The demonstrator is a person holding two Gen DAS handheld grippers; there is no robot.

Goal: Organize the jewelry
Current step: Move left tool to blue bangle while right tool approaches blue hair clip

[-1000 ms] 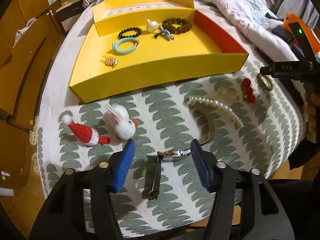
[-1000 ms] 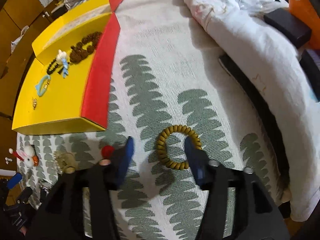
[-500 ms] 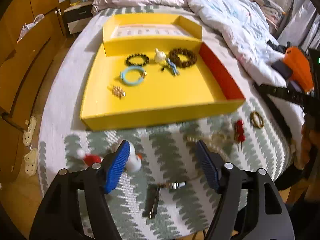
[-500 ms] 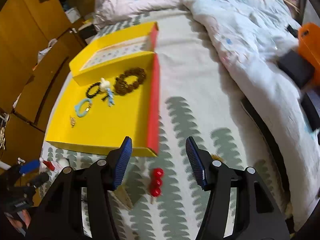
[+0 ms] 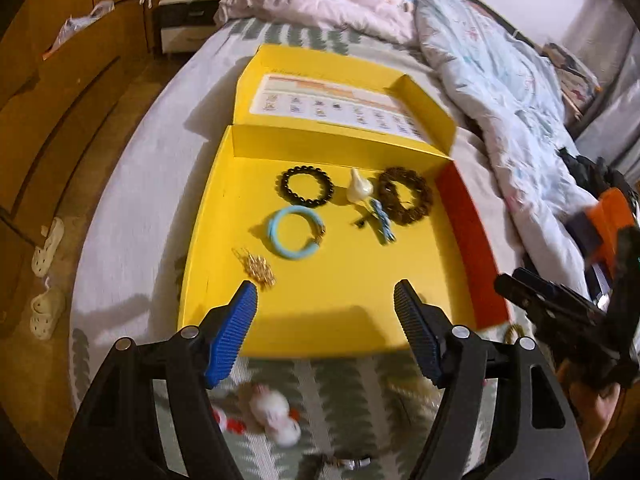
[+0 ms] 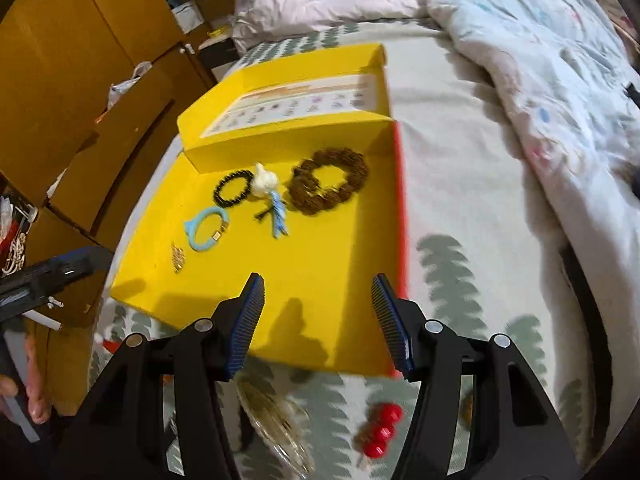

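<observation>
Both the left gripper [image 5: 325, 298] and right gripper [image 6: 318, 290] are spread wide and empty above the yellow tray [image 5: 360, 280]; bracelets are seen at 12 o'clock.

- The left claw [image 5: 325, 330] is rising away from the metal clip [image 5: 352, 463] on the bed, now hovering over the yellow tray [image 5: 360, 280].
- The right claw [image 6: 318, 318] is leaving the coiled hair tie [image 6: 466, 408], also reaching the tray's near edge, empty.
</observation>
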